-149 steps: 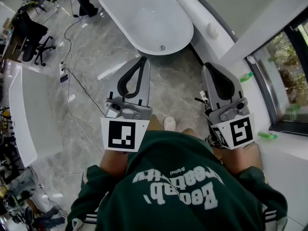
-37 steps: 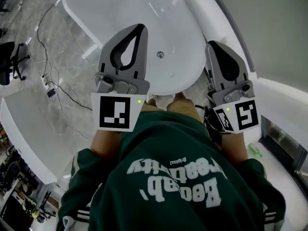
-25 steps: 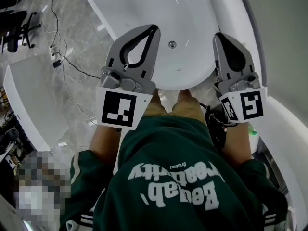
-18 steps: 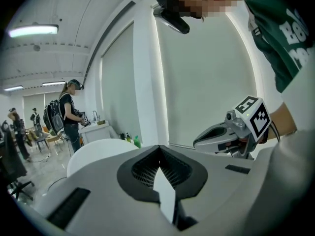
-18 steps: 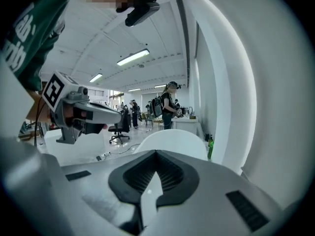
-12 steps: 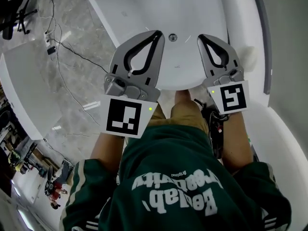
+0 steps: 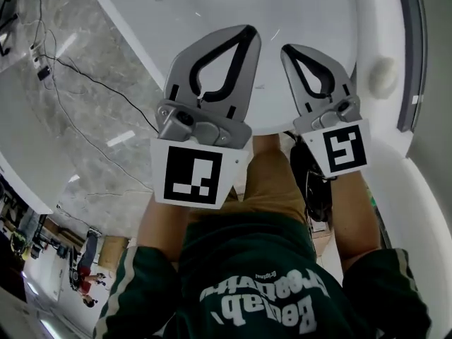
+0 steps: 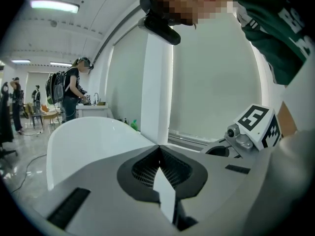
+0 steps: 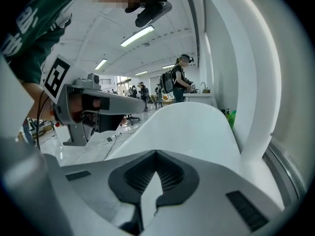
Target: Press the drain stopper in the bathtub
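Observation:
The white bathtub [image 7: 282, 13] fills the top of the head view, and both grippers hang over its near end. My left gripper [image 7: 247, 31] is shut, its grey jaws meeting at the tips with nothing between them. Just right of it, my right gripper [image 7: 285, 49] is also shut and empty. No drain stopper shows in any view; the grippers cover that part of the tub floor. In the left gripper view the shut left gripper [image 8: 159, 147] points along the tub rim [image 8: 83, 136]. In the right gripper view the right gripper [image 9: 156, 152] points along the tub [image 9: 187, 127].
Black cables [image 7: 92, 83] trail over the grey marble floor left of the tub. A white round knob [image 7: 381, 73] sits on the ledge to the right, by the wall. A green bottle [image 8: 134, 126] stands beyond the tub. People [image 8: 74, 90] stand far off in the room.
The person has stepped up to the tub. Both grippers have moved forward over its near end and closer together. The drain, visible half a second ago, is now hidden behind them.

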